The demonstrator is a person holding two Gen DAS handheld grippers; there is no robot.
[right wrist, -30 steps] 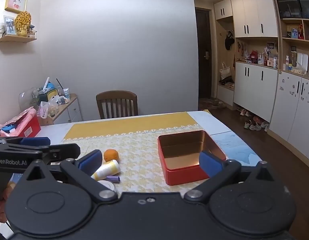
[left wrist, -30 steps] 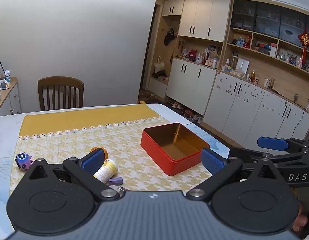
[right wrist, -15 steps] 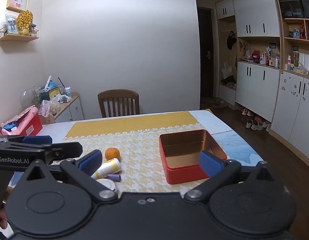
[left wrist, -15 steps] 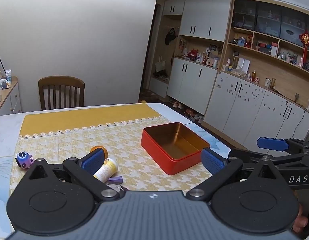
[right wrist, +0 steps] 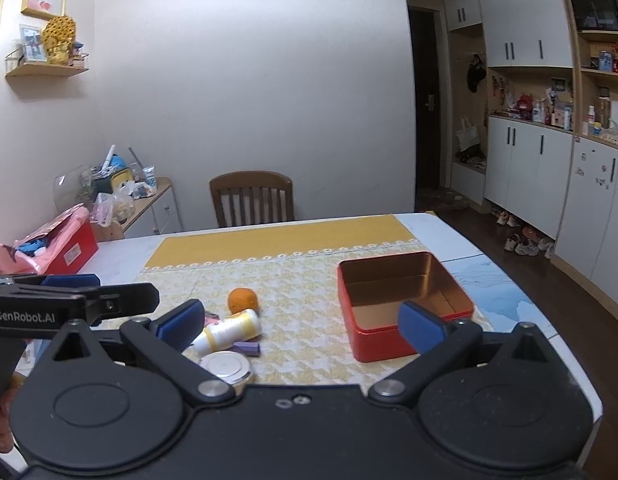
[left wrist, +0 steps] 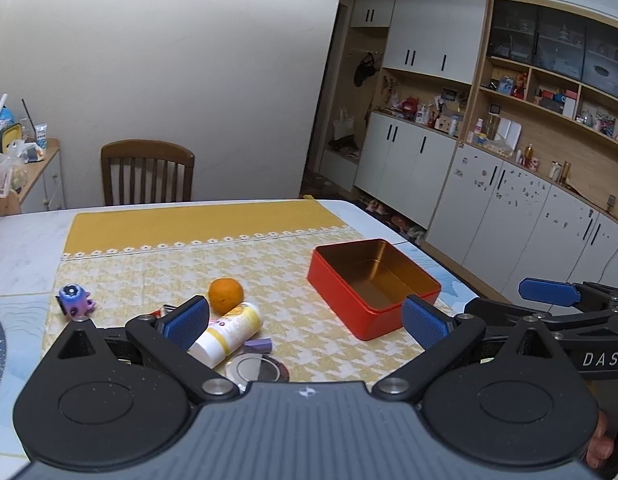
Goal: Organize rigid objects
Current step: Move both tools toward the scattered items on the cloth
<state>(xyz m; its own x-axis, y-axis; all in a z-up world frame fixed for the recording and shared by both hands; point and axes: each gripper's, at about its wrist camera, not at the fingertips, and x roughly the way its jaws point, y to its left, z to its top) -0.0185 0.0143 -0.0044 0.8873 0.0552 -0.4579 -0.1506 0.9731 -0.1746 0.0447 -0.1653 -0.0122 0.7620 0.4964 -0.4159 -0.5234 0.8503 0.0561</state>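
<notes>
The left gripper (left wrist: 305,322) and right gripper (right wrist: 301,322) were held wide apart above the table (left wrist: 21,252), nothing gripped. The red tin (left wrist: 373,288) was seen at 2 o'clock, open upward. At 10 o'clock lay an orange (left wrist: 225,295) touching a white bottle (left wrist: 229,330), beside what was possibly a purple eraser (left wrist: 257,345)
</notes>
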